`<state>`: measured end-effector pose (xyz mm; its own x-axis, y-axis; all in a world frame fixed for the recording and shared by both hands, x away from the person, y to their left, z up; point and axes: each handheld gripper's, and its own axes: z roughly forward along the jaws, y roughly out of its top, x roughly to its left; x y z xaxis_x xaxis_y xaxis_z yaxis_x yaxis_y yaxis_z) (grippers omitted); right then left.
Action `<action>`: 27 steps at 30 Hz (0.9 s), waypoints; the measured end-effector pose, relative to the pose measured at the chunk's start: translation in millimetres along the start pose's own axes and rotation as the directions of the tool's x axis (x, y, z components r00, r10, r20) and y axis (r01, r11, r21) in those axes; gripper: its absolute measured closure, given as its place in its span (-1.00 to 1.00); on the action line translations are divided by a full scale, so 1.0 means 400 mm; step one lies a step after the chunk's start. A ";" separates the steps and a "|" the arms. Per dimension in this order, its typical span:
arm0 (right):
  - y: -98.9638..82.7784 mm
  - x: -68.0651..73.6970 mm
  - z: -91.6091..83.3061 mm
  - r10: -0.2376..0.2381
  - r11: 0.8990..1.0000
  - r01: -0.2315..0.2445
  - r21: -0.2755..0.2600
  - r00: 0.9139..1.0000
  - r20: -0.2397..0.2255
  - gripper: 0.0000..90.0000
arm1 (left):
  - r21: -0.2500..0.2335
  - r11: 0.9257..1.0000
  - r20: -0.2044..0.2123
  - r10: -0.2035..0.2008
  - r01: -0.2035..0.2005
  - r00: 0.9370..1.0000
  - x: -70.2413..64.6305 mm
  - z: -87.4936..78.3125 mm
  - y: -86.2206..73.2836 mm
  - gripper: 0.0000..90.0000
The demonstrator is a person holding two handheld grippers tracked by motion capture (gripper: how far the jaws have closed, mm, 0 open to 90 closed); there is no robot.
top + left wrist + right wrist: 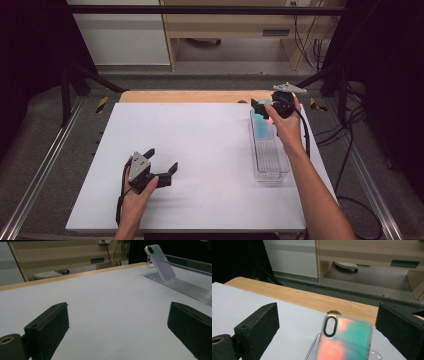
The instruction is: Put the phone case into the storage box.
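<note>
We hold our right gripper (263,109), jaws apart, just above the phone case (344,341) leaning upright in the clear rack (270,150), while our open left gripper (162,161) rests well apart.

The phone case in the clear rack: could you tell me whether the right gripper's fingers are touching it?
Apart. In the right gripper view the fingers stand wide on either side of the phone case, with white table showing between the left one and the case.
</note>
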<state>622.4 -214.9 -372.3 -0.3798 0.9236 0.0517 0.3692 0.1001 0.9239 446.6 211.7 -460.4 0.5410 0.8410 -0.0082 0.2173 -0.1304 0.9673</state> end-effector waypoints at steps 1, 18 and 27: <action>-0.001 0.002 0.000 -0.003 1.000 0.003 0.002 1.000 -0.001 -0.88 | -0.005 1.000 0.001 -0.002 0.002 1.000 0.002 -0.001 0.000 -0.93; 0.000 0.041 -0.045 -0.001 1.000 0.001 -0.004 1.000 -0.025 -0.88 | 0.012 1.000 -0.007 -0.018 0.018 1.000 0.017 -0.005 -0.003 -0.93; 0.001 0.051 -0.082 0.003 1.000 -0.004 -0.025 0.999 -0.050 -0.89 | 0.025 1.000 -0.005 -0.018 0.018 1.000 0.016 -0.004 -0.006 -0.93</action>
<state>587.0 -208.1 -358.4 -0.4206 0.9043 0.0728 0.3489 0.0872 0.9331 448.4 218.1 -462.3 0.5327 0.8459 -0.0239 0.2474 -0.1286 0.9603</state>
